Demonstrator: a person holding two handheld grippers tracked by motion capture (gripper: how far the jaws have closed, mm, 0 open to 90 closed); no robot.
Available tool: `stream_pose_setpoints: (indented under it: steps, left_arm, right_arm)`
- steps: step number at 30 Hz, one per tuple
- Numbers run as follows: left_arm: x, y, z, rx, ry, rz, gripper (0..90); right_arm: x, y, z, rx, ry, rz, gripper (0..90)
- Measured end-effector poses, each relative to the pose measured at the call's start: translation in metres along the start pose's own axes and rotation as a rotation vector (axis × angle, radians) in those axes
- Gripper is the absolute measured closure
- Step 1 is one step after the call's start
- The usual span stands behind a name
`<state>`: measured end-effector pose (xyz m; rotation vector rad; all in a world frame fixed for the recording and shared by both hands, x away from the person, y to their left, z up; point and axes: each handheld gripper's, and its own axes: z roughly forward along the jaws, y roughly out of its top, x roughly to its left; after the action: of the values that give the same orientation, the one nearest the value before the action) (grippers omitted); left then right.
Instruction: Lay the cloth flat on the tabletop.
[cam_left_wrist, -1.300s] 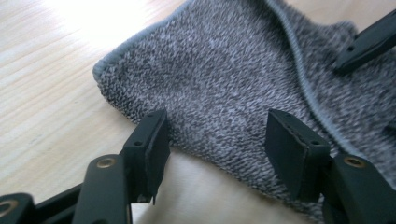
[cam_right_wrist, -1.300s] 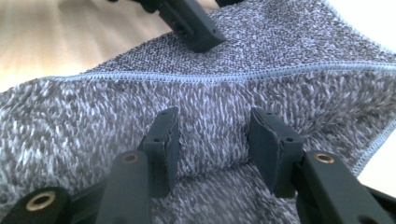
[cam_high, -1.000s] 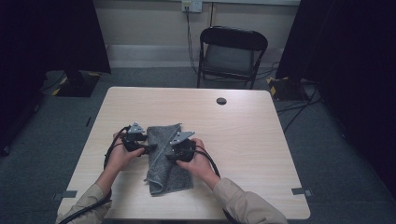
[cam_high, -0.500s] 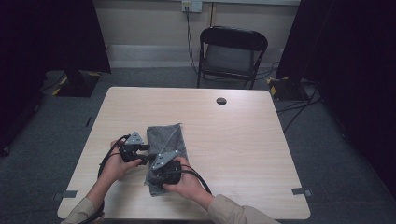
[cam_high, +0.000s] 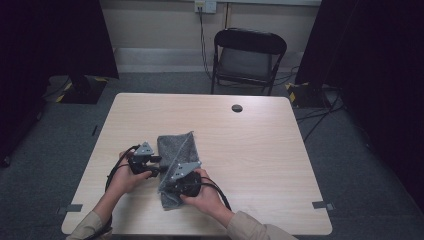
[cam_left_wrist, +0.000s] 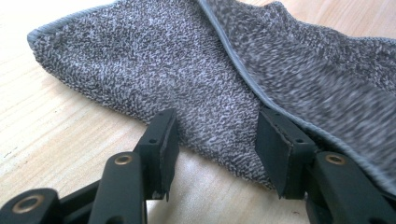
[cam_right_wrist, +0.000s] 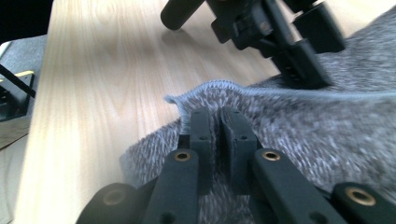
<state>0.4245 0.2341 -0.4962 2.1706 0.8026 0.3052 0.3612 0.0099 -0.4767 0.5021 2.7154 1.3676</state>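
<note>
Grey terry cloth, a small towel (cam_high: 176, 167), lies folded on the near left part of the pale wooden table (cam_high: 260, 150), between the person's two hands. Well beyond it a small dark round disc (cam_high: 237, 108) sits near the table's far edge, and a black folding chair (cam_high: 248, 57) stands on the carpet behind the table; nothing lies between the towel and either of them.

From the high view the left gripper (cam_high: 150, 162) sits at the towel's left edge and the right gripper (cam_high: 172, 182) lies over the towel's near half, its grey plate and the hand hiding the cloth beneath. The left gripper view (cam_left_wrist: 215, 140) shows what that hides: its jaws stand wide apart, resting low on the table with the towel's edge between them and a hemmed fold draped over the right-hand jaw. The right gripper view (cam_right_wrist: 215, 135) shows its jaws drawn close together, pinching a raised hem of the towel, with the left gripper's black jaws on the cloth farther off.

Compared with a second ago, the right hand has come across from the towel's right side toward the near left, and the towel now looks narrower, folded over itself
</note>
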Motion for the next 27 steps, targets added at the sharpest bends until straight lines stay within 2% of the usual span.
stream_pose_setpoints:
  steps: [2,5,10,16,18,22,23,24,27]
  left_arm:
    - [0.001,0.0,0.0,-0.001,0.002,0.002,49.0]
    - [0.0,0.0,0.0,-0.002,0.004,0.001,49.0]
    - [0.0,-0.002,0.0,-0.008,-0.001,-0.001,49.0]
    - [0.0,-0.002,0.0,-0.012,0.0,-0.005,48.8]
    - [0.001,-0.001,-0.001,-0.007,0.007,0.007,48.6]
    - [0.001,-0.002,-0.001,-0.013,-0.002,0.003,48.3]
    - [0.001,-0.003,0.0,-0.018,-0.008,-0.009,48.3]
    - [0.001,-0.003,0.0,-0.021,-0.004,0.0,48.2]
    - [0.002,-0.003,0.0,-0.02,-0.006,-0.008,47.0]
  right_arm:
    - [0.0,-0.002,-0.009,-0.025,0.001,0.02,83.8]
    - [-0.001,-0.007,-0.025,-0.031,-0.021,0.008,84.8]
    - [-0.008,-0.02,-0.043,-0.046,-0.044,0.037,83.7]
    - [-0.011,-0.034,-0.061,-0.035,-0.07,0.053,81.6]
    - [-0.01,-0.039,-0.066,-0.026,-0.071,0.056,79.8]
    - [-0.011,-0.046,-0.075,-0.011,-0.082,0.057,75.6]
    - [-0.011,-0.047,-0.078,-0.008,-0.086,0.06,74.6]
    - [-0.013,-0.049,-0.08,-0.01,-0.088,0.067,73.8]
    - [-0.016,-0.053,-0.087,-0.006,-0.099,0.08,71.6]
